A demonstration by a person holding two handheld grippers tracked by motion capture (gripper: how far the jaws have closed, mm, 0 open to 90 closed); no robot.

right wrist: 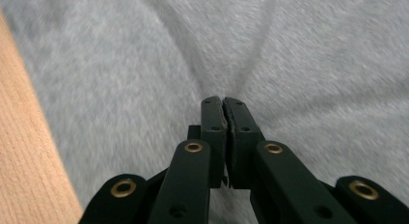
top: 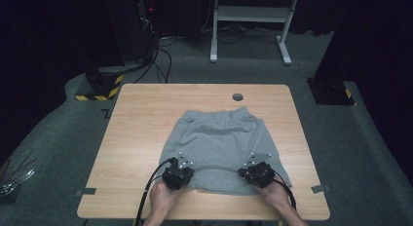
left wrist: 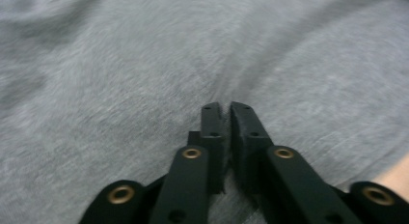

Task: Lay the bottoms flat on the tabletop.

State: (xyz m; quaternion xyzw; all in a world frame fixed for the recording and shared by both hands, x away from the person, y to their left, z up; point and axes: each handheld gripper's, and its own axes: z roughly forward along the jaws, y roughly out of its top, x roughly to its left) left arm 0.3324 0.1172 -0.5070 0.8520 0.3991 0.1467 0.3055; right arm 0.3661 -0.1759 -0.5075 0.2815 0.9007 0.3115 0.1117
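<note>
A pair of grey cotton jersey shorts (top: 221, 148) lies flat in the middle of the light wooden table (top: 141, 119), with its elastic waistband at the far side and its hem towards the person. The left tongs (top: 181, 170) sit on the hem at the near left corner, the right tongs (top: 253, 171) at the near right corner. In each gripper view the black jaws stand pressed together, pinching a fold of the grey cloth that puckers at their tips.
</note>
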